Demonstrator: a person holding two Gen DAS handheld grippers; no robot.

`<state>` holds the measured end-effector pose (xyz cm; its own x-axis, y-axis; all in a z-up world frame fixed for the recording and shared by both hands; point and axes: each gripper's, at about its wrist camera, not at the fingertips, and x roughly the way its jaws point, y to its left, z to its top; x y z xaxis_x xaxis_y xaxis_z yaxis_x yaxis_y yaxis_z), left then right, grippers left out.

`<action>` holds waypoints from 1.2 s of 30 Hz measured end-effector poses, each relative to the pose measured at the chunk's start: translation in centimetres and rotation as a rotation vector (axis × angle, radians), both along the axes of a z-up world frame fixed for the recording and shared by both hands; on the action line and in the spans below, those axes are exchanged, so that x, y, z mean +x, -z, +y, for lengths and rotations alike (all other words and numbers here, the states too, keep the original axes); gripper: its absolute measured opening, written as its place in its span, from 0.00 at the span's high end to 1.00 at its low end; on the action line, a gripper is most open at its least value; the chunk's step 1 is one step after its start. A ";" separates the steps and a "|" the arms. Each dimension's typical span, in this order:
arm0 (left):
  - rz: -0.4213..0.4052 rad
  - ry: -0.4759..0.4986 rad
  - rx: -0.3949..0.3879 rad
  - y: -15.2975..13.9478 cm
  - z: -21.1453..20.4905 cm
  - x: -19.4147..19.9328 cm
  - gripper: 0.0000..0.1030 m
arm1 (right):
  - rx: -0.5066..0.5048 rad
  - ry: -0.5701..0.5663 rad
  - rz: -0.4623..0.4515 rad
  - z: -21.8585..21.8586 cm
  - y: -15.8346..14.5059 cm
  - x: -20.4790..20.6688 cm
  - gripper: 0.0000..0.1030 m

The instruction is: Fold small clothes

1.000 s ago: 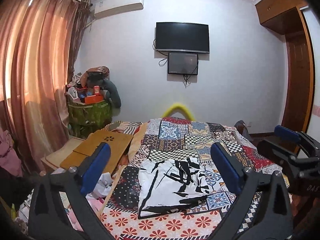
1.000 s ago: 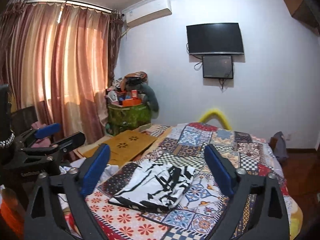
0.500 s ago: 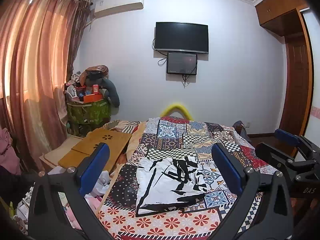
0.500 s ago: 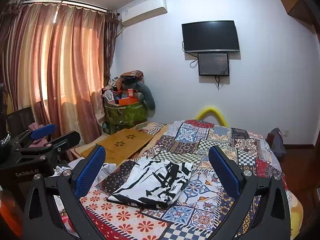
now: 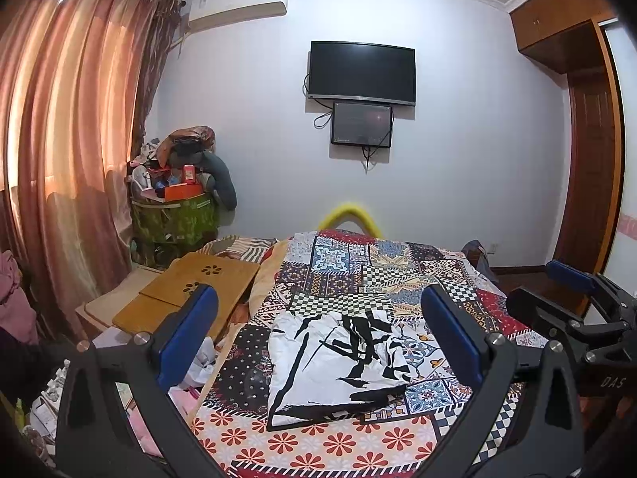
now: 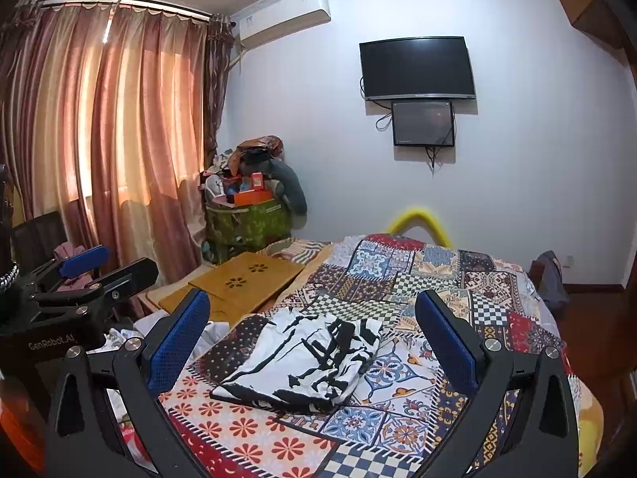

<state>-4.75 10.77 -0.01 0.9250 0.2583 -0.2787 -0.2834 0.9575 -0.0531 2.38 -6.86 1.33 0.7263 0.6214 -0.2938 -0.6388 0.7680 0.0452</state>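
Left gripper (image 5: 318, 334): your fingers (image 5: 187, 338) stand wide apart in the lower part of the left wrist frame, with nothing between the blue pads; they hang above the bed and touch no cloth.
Right gripper (image 6: 312, 338): your fingers (image 6: 448, 342) are spread just as wide in the lower part of the right wrist frame and hold nothing. Its body also shows at the right edge of the left wrist frame (image 5: 573, 318).
Garment (image 5: 334, 362): the white piece with black brush-stroke marks lies on the bed, lower centre of the left wrist frame, between your two fingers as seen from there. In the right wrist frame (image 6: 306, 358) it sits lower centre, with one layer lying over another on its right side.
Quilt (image 5: 358, 275): a patchwork cover of checks, tiles and red flowers lies under the garment and fills the middle and bottom of both frames.
Wooden board (image 5: 187, 298): a tan lap table with flower-shaped cutouts sits at the left of the bed, just left of the quilt.
Wall: a dark television (image 5: 362, 73) hangs at upper centre with a smaller screen (image 5: 362, 123) just below it.
Curtain (image 5: 63, 151): pink-orange folds fill the left side of the frame.
Green bin (image 5: 175, 219): it stands heaped with things in the corner beside the curtain.
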 end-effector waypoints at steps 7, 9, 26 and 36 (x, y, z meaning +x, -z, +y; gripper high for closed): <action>0.001 0.003 0.000 0.0 0.0 0.1 0.00 | 0.000 0.006 0.001 0.0 0.0 0.1 0.01; 0.000 0.003 -0.001 0.1 0.0 0.1 0.00 | 0.000 0.008 0.004 0.0 0.0 0.1 0.01; 0.003 0.011 -0.011 0.2 0.0 0.3 0.00 | 0.000 0.015 0.013 -0.1 0.0 0.2 0.00; 0.023 0.033 -0.030 0.6 -0.1 0.9 0.00 | 0.000 0.016 0.015 -0.2 -0.1 0.2 0.00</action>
